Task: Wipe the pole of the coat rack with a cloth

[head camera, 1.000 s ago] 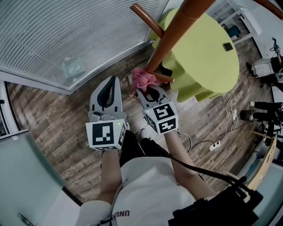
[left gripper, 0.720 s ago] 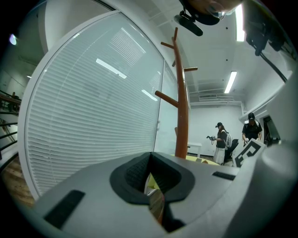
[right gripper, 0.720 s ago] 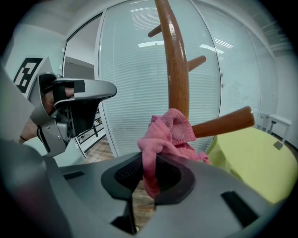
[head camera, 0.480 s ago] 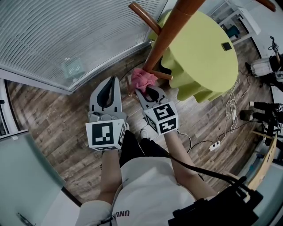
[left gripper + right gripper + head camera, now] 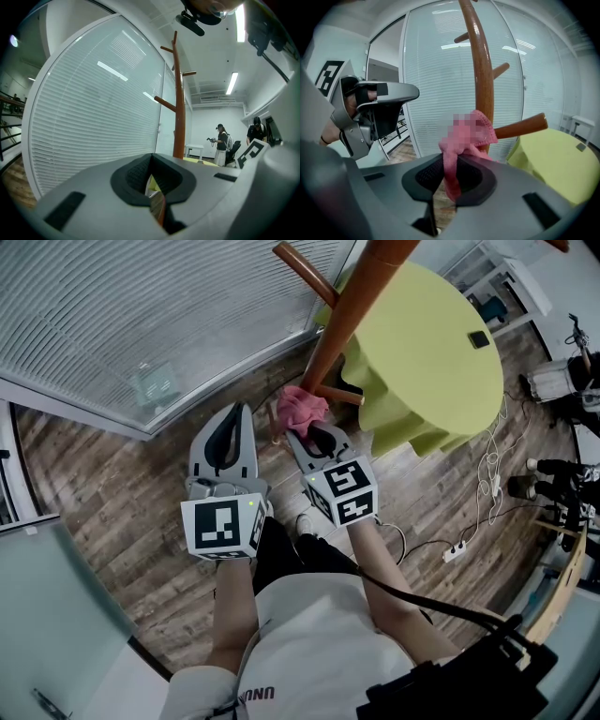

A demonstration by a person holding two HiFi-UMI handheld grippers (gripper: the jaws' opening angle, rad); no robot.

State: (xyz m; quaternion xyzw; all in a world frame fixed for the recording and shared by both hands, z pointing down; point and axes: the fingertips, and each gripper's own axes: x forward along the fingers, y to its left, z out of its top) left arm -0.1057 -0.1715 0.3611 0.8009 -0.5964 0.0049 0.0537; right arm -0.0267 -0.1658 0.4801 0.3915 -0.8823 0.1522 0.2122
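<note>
Cloth [image 5: 300, 409], pink, bunched, clamped in right gripper [image 5: 312, 434] at brown pole [image 5: 343, 320]; left gripper [image 5: 236, 411] closed

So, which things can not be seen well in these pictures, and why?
- Pole: its top is cut off by the upper edge in the head view and the right gripper view.
- Pink cloth: partly under a mosaic patch in the right gripper view. Whether it touches the pole cannot be told.
- Small dark thing on the green table: too small to name in the head view.
</note>
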